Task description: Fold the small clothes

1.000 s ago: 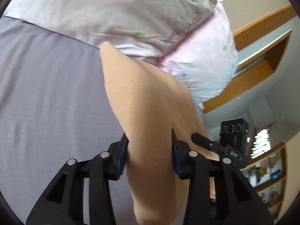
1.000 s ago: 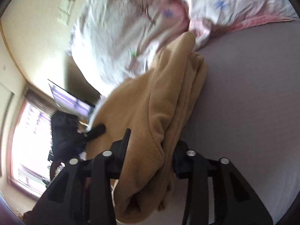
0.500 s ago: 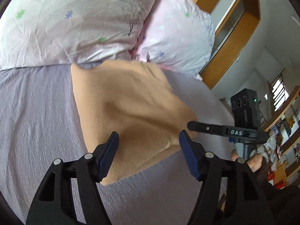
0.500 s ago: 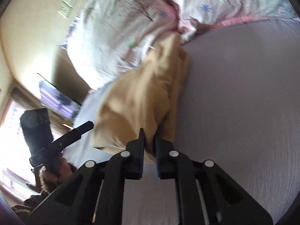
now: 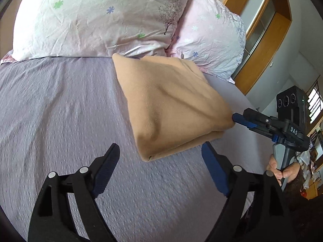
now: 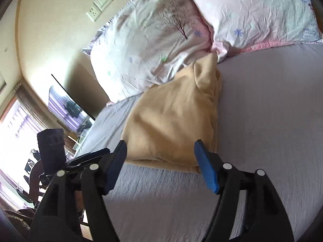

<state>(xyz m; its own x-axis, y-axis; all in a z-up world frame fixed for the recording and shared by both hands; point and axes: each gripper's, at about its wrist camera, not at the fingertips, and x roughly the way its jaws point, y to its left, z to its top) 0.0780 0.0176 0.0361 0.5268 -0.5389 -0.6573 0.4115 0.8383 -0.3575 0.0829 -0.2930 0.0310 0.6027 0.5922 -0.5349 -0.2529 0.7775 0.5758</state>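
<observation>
A tan fleece garment (image 5: 171, 102) lies folded in a thick rectangle on the lilac bedsheet (image 5: 60, 111), its far corner against the pillows. It also shows in the right wrist view (image 6: 173, 121). My left gripper (image 5: 159, 151) is open and empty, just short of the garment's near edge. My right gripper (image 6: 160, 148) is open and empty, its jaws standing apart at the garment's near edge. In the left wrist view the right gripper (image 5: 238, 119) shows from the side at the garment's right corner.
Two floral pillows (image 5: 101, 18) (image 5: 210, 40) lie at the head of the bed. A wooden frame (image 5: 262, 46) stands on the right. In the right wrist view a wall socket (image 6: 100, 5), a window (image 6: 14, 129) and the left gripper (image 6: 52, 147) show on the left.
Both grippers let go of the garment and drew back. The right gripper, shut on the fabric half a second ago, is now open. The garment now rests flat and folded on the bed.
</observation>
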